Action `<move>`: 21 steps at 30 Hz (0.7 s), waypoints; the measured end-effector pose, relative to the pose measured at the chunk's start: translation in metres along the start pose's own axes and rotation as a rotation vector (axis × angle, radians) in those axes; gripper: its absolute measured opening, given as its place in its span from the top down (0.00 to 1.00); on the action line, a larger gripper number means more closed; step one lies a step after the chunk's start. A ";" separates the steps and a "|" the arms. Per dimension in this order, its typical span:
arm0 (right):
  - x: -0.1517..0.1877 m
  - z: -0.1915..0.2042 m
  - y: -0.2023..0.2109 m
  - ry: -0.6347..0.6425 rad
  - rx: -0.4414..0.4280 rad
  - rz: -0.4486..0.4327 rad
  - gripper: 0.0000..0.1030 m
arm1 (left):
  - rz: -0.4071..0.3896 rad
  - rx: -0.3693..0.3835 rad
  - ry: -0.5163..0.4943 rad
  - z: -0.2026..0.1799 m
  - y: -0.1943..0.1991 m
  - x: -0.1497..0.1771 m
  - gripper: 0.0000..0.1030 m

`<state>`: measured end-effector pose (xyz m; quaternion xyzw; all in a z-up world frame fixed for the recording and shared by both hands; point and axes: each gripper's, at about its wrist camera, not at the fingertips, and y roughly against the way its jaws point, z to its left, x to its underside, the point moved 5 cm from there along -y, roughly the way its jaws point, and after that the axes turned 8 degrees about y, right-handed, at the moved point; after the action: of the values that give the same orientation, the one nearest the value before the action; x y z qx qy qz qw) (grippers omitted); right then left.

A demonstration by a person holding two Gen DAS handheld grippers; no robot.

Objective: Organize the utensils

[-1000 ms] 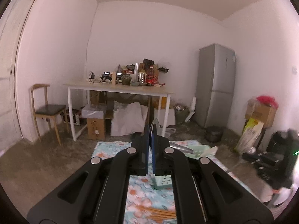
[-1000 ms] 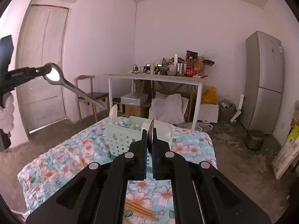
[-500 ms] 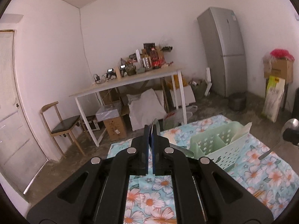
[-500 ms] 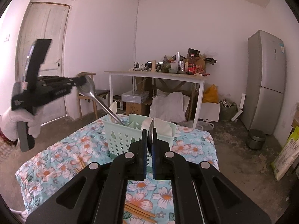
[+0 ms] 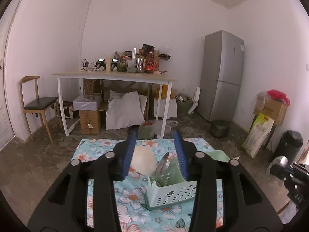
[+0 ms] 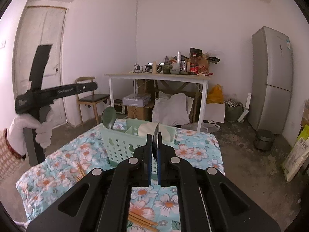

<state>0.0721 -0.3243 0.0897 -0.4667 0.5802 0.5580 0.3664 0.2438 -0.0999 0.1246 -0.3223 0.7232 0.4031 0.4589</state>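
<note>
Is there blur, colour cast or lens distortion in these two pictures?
Left wrist view: strong fisheye bending, the fridge leans and the corners are black; pinkish cast on the walls; the spoon in the basket looks slightly soft. Right wrist view: same bending and cast; the door is bowed, the fingers look sharp.

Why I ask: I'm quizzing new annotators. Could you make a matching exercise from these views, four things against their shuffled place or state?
Things:
1. left gripper
2. right gripper
3. chopsticks
4. basket spoon

Place or state:
a. lying on the floral cloth
b. standing in the green basket
c. open, gripping nothing
d. shut on a second spoon

Pairs: 1-c, 2-d, 3-a, 4-b.

The left gripper's jaws have just been opening, and nothing is gripped between them.
</note>
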 end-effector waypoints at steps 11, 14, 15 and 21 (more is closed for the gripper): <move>-0.064 -0.037 0.022 -0.142 -0.122 -0.201 0.96 | 0.041 -0.019 0.013 0.013 0.041 0.040 0.23; -0.085 -0.038 0.017 -0.153 -0.179 -0.245 0.96 | 0.071 -0.028 0.025 0.020 0.046 0.057 0.19; -0.090 -0.036 0.012 -0.157 -0.190 -0.254 0.96 | 0.076 -0.032 0.028 0.022 0.048 0.062 0.19; -0.101 -0.025 -0.032 -0.152 -0.241 -0.209 0.96 | 0.110 -0.050 0.065 0.039 0.056 0.081 0.19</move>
<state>0.1345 -0.3343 0.1784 -0.5216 0.4281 0.6159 0.4066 0.1827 -0.0469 0.0555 -0.3065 0.7439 0.4350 0.4043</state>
